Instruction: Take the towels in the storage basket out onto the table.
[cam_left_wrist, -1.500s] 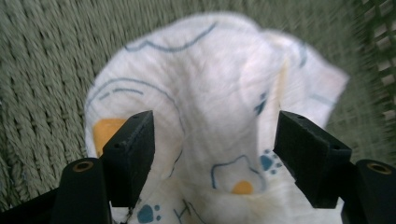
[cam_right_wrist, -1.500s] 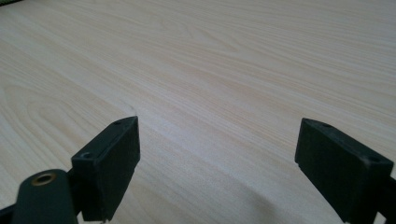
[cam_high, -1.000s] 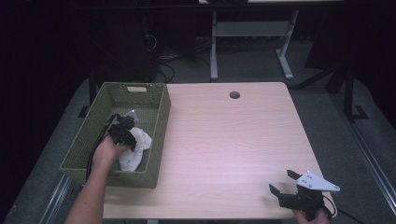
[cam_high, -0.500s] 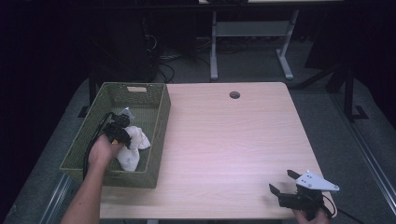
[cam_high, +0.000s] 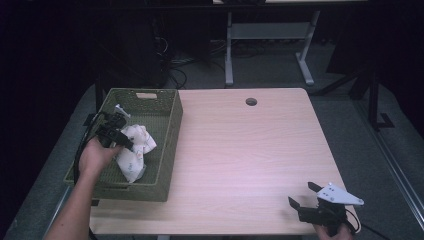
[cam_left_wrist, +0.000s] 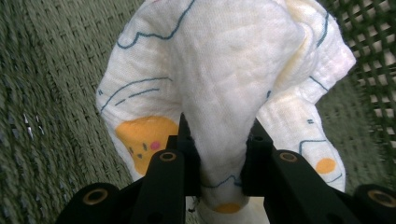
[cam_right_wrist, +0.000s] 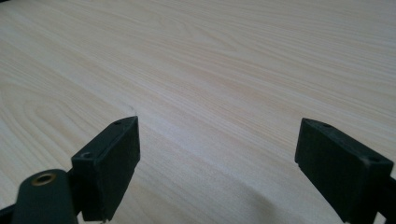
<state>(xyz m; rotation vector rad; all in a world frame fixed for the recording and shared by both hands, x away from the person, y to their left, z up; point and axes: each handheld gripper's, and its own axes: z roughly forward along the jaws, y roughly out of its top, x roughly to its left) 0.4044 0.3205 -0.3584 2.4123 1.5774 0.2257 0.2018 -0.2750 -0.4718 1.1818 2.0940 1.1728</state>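
Observation:
A white cloth (cam_high: 134, 152) printed with blue lines and orange spots hangs inside the green woven basket (cam_high: 167, 145) at the table's left. My left gripper (cam_high: 121, 141) is shut on a fold of that cloth (cam_left_wrist: 219, 84), the two black jaws pinching it from either side and holding it a little above the basket floor. The jaws closed on it within the last second. At the table's near right corner my right gripper (cam_high: 302, 195) rests low over the wood, jaws wide apart (cam_right_wrist: 217, 158) with nothing between them.
The light wooden table (cam_high: 250, 155) has a round cable hole (cam_high: 251, 101) near its far edge. A small white object (cam_high: 120, 108) lies at the basket's far left. A metal desk frame (cam_high: 270, 35) and cables stand on the dark floor behind.
The left hand has lifted and drawn back toward the basket's left side, pulling the cloth up with it. The right gripper has stayed in place.

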